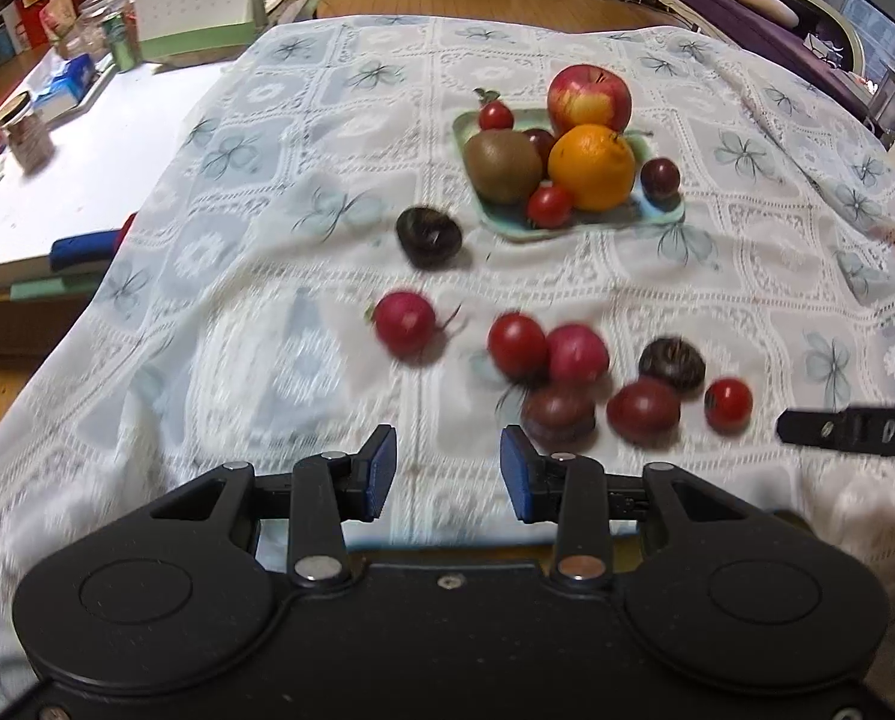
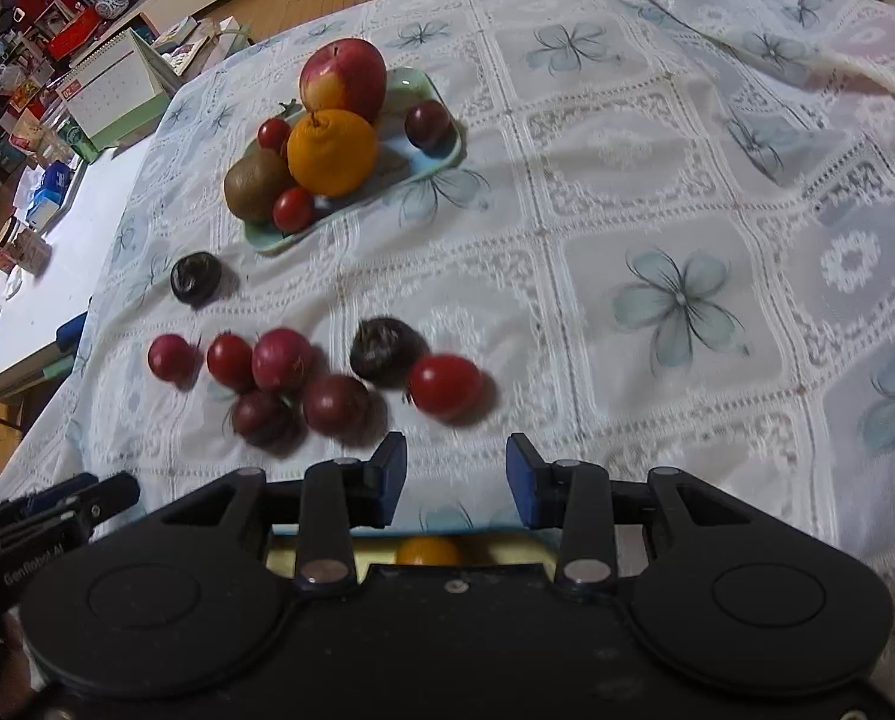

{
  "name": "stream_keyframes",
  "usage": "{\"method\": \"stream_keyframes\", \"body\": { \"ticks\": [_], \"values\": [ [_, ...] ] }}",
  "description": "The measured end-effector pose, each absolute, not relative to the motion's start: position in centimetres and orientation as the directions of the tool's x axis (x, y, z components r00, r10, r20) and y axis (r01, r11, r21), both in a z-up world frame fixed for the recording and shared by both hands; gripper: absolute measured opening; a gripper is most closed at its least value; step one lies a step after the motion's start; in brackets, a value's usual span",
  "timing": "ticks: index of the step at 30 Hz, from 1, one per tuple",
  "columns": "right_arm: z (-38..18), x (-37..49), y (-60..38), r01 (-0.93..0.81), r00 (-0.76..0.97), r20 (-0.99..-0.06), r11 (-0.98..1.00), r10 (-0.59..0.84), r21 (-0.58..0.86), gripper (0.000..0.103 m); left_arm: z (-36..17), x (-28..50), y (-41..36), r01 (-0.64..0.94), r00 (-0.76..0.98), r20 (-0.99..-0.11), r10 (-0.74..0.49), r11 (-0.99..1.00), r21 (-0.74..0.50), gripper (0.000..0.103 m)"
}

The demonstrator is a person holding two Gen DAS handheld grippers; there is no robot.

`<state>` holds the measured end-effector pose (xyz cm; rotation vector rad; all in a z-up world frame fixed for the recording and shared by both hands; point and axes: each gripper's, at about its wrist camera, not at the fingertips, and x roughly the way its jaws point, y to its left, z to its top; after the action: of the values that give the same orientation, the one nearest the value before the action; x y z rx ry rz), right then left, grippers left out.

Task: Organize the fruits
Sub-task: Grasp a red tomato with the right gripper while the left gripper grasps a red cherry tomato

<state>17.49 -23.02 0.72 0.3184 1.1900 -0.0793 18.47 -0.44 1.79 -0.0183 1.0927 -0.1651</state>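
Both my grippers, left [image 1: 448, 474] and right [image 2: 454, 477], stand apart, empty. Loose fruit clusters at twelve o'clock; the tray [image 1: 663, 213] sits beyond. The round tomato [image 2: 446, 383] could roll if nudged.

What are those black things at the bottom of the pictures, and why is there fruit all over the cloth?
Those black things are two grabbing tools. A person holds one in each hand, and each tool carries a camera looking forward, so you get one picture from the left gripper and one from the right gripper. Both have their jaws open and hold nothing.

They hang over a tablecloth with blue flowers. On it sits a green tray with an apple, an orange, a kiwi and a few small fruits. More small red and dark fruits, like this cherry tomato, lie loose on the cloth. The job is to tidy them up.
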Motion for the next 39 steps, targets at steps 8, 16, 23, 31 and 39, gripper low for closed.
{"method": "stream_keyframes", "body": {
  "ticks": [8,16,23,31,39],
  "values": [
    [-0.6,19.5,-22.4,0.230,0.344,-0.934,0.955,0.101,0.188,0.039,1.0,22.9,-2.3,0.134,0.433,-0.889,-0.151,0.986,-0.102,0.047],
    [-1.8,20.5,-22.6,0.241,0.321,-0.941,0.951,0.109,0.193,0.039,-0.9,25.6,-3.9,0.130,0.368,-0.910,-0.191,0.980,-0.153,0.047],
    [-2.6,21.3,-22.7,0.239,0.308,-0.944,0.951,0.116,0.195,0.039,-2.6,26.6,-4.6,0.117,0.340,-0.924,-0.172,0.983,-0.139,0.046],
    [-3.4,22.3,-22.5,0.232,0.293,-0.948,0.953,0.122,0.195,0.040,-3.5,27.3,-4.4,0.096,0.344,-0.925,-0.162,0.986,-0.137,0.049],
    [-4.4,22.9,-22.3,0.231,0.295,-0.954,0.964,0.061,0.133,0.042,-3.6,27.1,-4.5,0.107,0.370,-0.916,-0.151,0.987,-0.120,0.050]
  ]
}}
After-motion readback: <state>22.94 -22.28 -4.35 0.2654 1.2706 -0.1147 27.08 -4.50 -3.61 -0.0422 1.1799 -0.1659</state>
